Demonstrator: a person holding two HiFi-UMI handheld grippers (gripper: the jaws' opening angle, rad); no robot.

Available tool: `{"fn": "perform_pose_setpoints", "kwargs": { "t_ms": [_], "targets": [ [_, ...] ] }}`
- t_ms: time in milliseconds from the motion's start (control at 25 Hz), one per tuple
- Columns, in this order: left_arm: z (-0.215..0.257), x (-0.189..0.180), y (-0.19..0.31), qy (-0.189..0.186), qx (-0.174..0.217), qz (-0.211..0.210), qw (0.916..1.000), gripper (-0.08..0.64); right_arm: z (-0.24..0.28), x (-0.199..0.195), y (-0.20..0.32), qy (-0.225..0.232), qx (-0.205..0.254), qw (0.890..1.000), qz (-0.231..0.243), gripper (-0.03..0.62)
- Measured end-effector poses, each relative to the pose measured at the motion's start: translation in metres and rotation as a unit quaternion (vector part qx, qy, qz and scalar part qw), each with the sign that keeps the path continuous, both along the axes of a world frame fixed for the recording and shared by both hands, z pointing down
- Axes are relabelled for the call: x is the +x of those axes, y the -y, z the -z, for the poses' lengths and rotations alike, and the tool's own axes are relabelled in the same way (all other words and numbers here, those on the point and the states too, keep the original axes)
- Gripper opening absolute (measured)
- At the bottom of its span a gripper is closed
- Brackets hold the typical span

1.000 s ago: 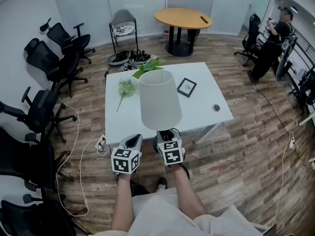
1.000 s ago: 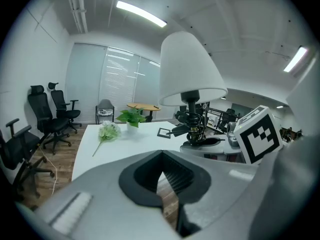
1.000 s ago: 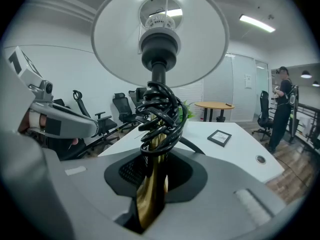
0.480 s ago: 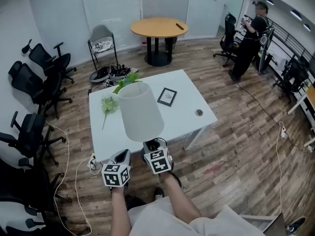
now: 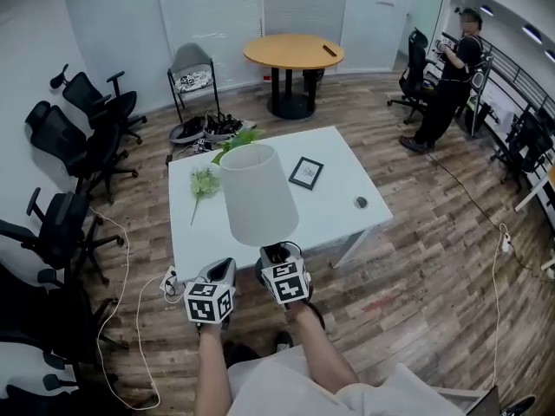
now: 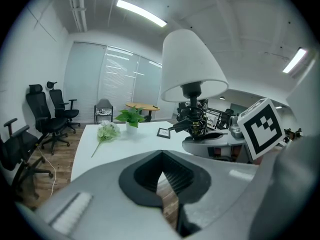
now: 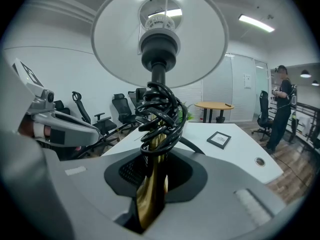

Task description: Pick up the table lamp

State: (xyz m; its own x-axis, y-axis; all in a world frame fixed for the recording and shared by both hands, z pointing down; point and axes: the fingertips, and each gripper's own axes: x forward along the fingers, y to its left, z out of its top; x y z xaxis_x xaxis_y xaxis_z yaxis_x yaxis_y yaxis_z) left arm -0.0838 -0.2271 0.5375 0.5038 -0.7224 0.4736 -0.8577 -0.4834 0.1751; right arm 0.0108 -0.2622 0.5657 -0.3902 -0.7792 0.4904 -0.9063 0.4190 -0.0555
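table (image 5: 342,211): standing white mid-room | lamp (image 5: 257,193): being held upright in the air at the table's near edge, black cord (image 7: 160,111) coiling round its gold stem (image 7: 154,154) | right gripper (image 7: 151,184): clamping that stem | left gripper (image 6: 161,161): hovering just beside, jaws meeting on nothing

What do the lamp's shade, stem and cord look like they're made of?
The shade looks like white fabric or paper, matte with no glare. The stem is likely brass-coloured metal, polished, with bright reflections. The cord coiled around it seems to be glossy black plastic or rubber.
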Motion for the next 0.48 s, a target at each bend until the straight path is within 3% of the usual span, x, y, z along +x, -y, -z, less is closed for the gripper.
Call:
{"fn": "perform_pose_setpoints", "kwargs": {
  "t_ms": [480],
  "targets": [
    [0.0030,0.0020,0.0029,0.003,0.002,0.000,1.0000,0.001,-0.0017,-0.0048,0.0052,0.000,-0.003,1.000,0.007,0.106]
  ]
}}
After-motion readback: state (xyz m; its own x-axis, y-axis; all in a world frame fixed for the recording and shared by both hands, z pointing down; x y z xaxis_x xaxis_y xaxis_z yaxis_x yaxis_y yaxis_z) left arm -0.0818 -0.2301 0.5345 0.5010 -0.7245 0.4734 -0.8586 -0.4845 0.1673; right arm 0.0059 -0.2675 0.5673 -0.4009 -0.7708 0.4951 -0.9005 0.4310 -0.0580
